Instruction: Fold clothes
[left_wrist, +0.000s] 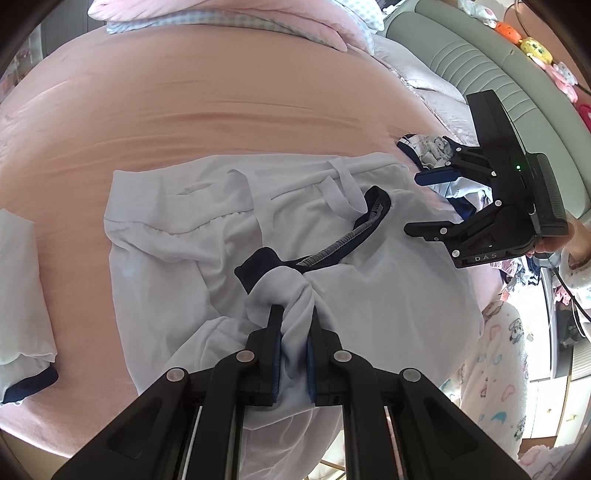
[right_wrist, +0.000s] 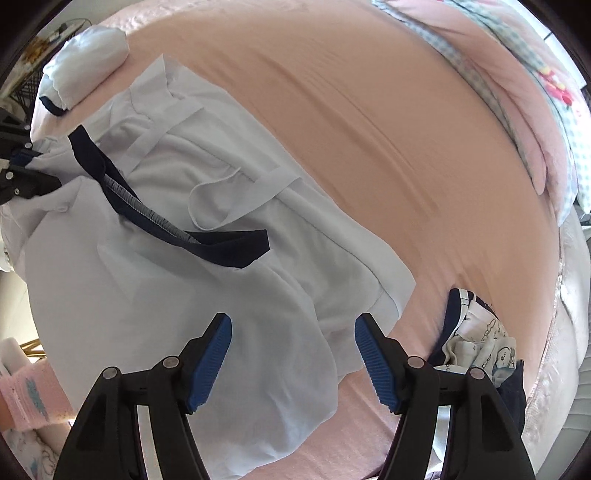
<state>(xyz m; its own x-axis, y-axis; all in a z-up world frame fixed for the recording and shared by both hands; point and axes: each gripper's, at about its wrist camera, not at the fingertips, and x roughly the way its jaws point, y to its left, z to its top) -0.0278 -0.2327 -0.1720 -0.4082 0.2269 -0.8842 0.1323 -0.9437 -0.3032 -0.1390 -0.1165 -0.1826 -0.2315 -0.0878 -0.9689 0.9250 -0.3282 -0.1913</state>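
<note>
Shirt, pale blue with a dark navy collar, is lying spread across the pink bedsheet, and I am pinching a bunched fold of it between the closed fingers of my left gripper. My right gripper is hovering over the shirt's lower corner with its blue pads standing wide apart and nothing clamped between them. I am seeing no basket or box anywhere. A folded pale garment is sitting just beyond the shirt, and a small heap of printed clothes is lying beside it on the other side. Pink bedding is piled along the far edge of the bed, with a grey-green padded headboard and soft toys past that.
</note>
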